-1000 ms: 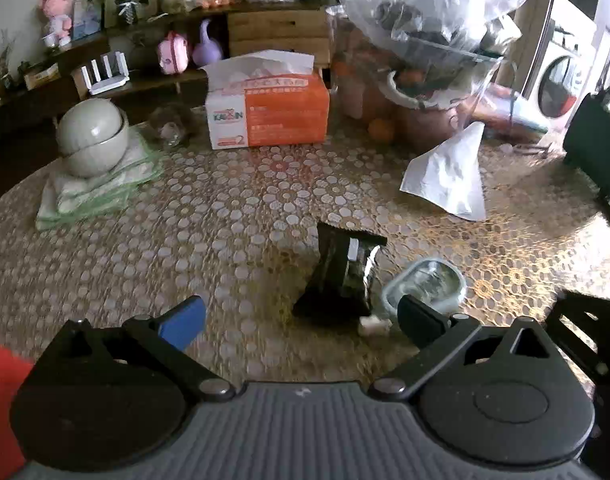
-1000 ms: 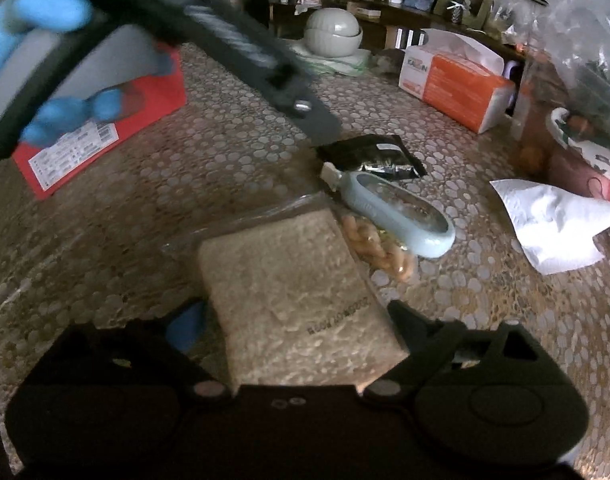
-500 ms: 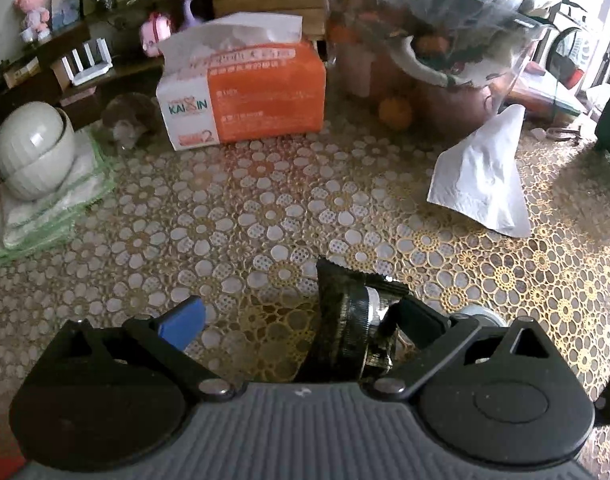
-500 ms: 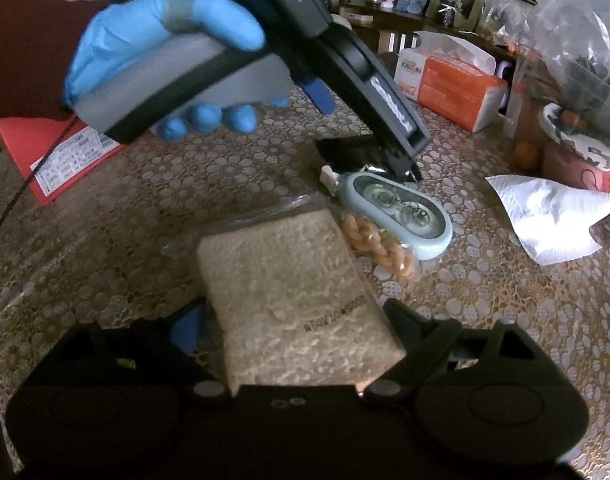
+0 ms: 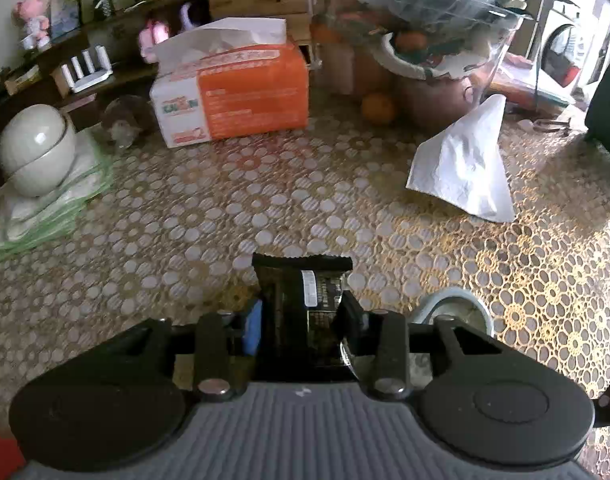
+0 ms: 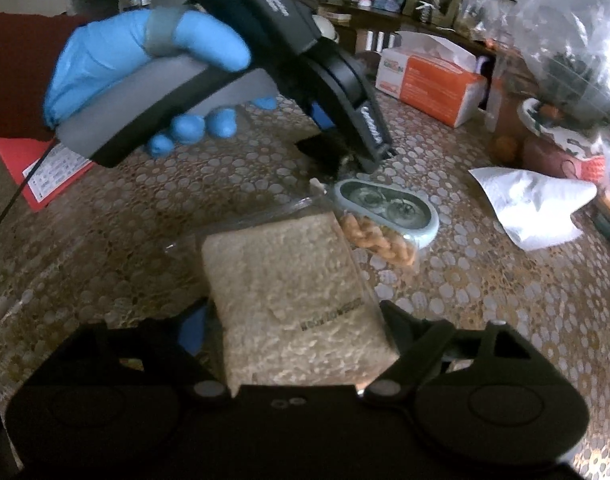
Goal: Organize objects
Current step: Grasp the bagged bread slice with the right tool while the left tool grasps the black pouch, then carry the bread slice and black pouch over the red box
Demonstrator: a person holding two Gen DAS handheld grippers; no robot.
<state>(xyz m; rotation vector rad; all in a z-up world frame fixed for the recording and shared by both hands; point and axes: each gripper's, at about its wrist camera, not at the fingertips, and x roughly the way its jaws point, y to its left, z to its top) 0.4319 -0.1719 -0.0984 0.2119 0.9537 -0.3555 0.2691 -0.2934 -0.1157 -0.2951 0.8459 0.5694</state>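
Left gripper [image 5: 301, 320] jaws pinching glossy black sachet [image 5: 305, 300], right gripper [image 6: 293, 324] jaws clamping grainy rice pack [image 6: 297, 304]

The left hand-held gripper [image 5: 301, 322] clamps a black packet [image 5: 305, 304] above the patterned tablecloth [image 5: 265, 200].

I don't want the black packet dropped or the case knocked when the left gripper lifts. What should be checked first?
1. Left gripper jaws closed on both sides of the black packet: ok.
2. Grip depth: only the packet's near end sits between the jaws; firmness cannot tell.
3. Pale blue case apart from the packet: cannot tell, it lies right beside the jaws.
4. Right gripper holding the grain bag: ok.
5. Peanut bag free of the grain bag: not ok, partly tucked under it.
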